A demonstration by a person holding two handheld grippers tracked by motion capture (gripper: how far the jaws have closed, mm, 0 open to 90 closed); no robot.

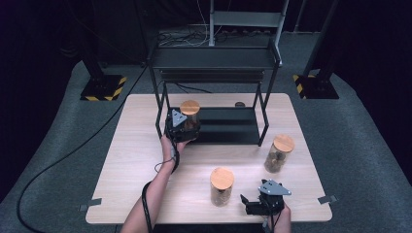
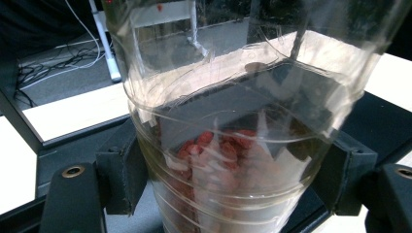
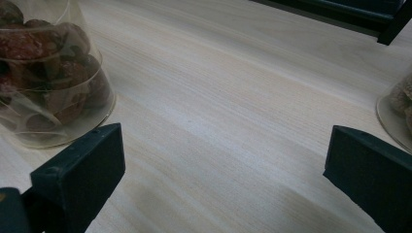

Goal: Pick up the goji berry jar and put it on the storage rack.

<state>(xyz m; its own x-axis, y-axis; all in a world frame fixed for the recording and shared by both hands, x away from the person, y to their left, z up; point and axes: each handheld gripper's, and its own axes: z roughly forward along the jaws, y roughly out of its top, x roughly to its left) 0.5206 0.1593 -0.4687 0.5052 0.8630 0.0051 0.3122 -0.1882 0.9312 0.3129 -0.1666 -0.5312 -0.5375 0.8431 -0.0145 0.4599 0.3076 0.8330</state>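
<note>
My left gripper [image 1: 187,128] is shut on a clear jar [image 1: 190,116] with a round wooden lid, at the left end of the black rack's lower shelf [image 1: 228,127]. In the left gripper view the jar [image 2: 233,126] stands upright with red dried pieces in its lower part. The black pads [image 2: 124,170] press on both of its sides, with my left gripper [image 2: 233,184] around it. My right gripper [image 1: 252,201] rests near the table's front edge. Its jaws stand wide apart over bare wood in the right gripper view [image 3: 223,170], with nothing between them.
Two more lidded jars stand on the wooden table [image 1: 136,160]: one front centre [image 1: 222,187], beside my right gripper, and one at the right [image 1: 279,153]. The near one [image 3: 48,82] holds dark round pieces. The rack has an upper shelf [image 1: 214,58].
</note>
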